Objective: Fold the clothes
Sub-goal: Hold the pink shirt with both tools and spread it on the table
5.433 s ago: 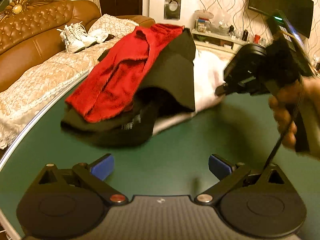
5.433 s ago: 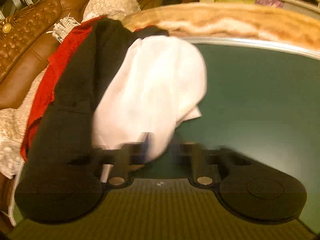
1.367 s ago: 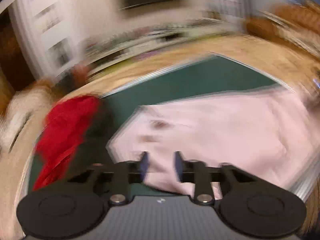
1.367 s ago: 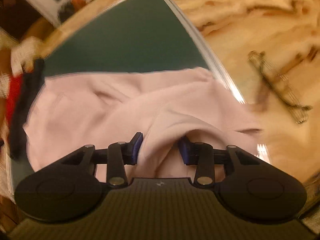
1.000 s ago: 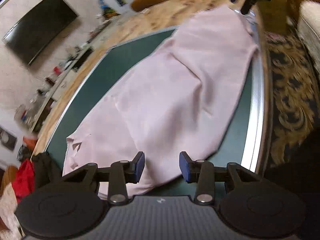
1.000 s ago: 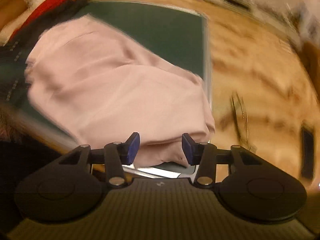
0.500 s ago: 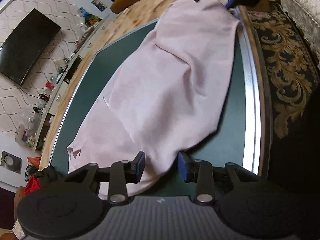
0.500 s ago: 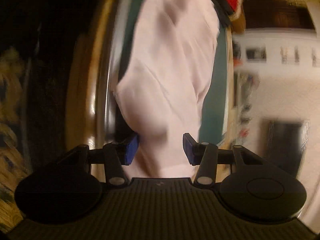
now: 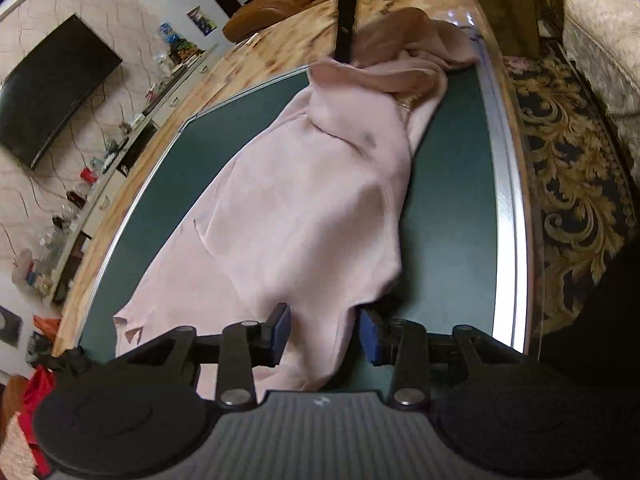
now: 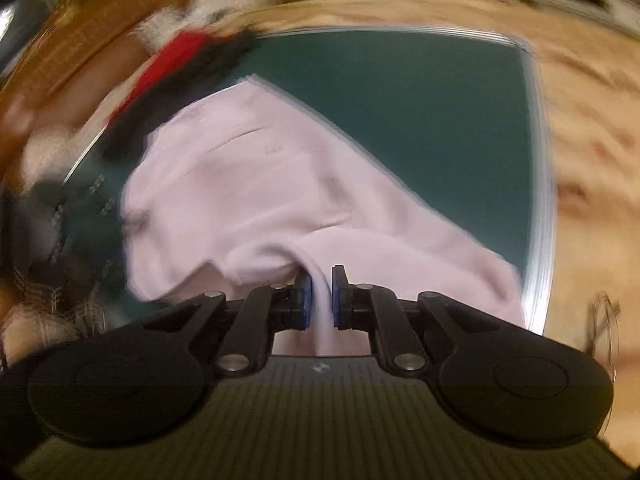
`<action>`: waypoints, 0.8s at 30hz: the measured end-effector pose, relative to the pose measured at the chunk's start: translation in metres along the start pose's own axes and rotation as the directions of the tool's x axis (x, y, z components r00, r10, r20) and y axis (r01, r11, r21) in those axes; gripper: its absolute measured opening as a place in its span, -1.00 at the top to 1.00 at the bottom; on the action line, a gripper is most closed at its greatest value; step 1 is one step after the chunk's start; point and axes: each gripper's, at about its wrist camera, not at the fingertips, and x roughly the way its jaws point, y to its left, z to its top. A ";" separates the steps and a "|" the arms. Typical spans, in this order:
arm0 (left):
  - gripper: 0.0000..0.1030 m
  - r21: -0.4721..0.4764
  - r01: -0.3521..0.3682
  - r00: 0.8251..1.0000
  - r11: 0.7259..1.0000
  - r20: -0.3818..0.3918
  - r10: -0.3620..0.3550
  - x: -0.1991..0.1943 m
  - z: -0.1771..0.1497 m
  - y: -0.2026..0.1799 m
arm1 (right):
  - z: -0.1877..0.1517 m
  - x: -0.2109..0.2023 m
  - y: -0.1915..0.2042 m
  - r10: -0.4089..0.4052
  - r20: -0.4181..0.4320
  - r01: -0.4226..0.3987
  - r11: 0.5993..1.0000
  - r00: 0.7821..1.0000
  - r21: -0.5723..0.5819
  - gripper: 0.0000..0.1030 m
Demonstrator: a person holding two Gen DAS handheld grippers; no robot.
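- A living room with a patterned carpet; the green table (image 9: 448,216), metal-rimmed, is the landmark.
- The pink garment (image 9: 304,208) stretches lengthwise across the table, one end bunched at its far corner.
- It looks soft, light and limp; I'd grip hems or corners.
- Red and black clothes (image 10: 180,60) sit at the table's far edge.
- The right gripper (image 10: 320,292) pinches a pink fold.
- The left gripper (image 9: 323,330) straddles cloth, jaws partly apart, not clamping.

My right view is smeared: the red cloth (image 10: 172,56) and sofa (image 10: 80,60) are blurs. The pink garment (image 9: 304,208) hides its hem under my left gripper (image 9: 324,330).
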 end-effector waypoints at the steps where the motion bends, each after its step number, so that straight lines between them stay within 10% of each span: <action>1: 0.64 -0.028 0.019 1.000 0.999 0.006 -0.018 0.000 0.001 0.005 | -0.001 0.004 -0.009 -0.017 -0.013 0.018 0.999 1.000 0.042 0.74; 6: 0.88 -0.273 0.174 0.980 0.946 0.142 -0.140 -0.009 0.000 0.045 | -0.016 0.000 -0.017 -0.065 0.034 0.063 0.996 0.997 0.060 0.27; 11: 0.90 -0.377 0.186 0.979 0.907 0.147 -0.139 -0.002 -0.003 0.066 | -0.029 -0.021 0.012 -0.128 0.125 0.149 0.972 0.984 -0.180 0.07; 19: 0.90 -0.461 0.169 0.984 0.871 0.129 -0.123 0.008 -0.012 0.075 | -0.048 0.001 0.090 -0.254 0.191 0.316 0.690 0.948 -0.651 0.07; 24: 0.90 -0.442 0.167 0.985 0.881 0.106 -0.134 0.011 -0.014 0.068 | -0.043 0.021 0.099 -0.261 0.155 0.291 0.641 0.953 -0.710 0.07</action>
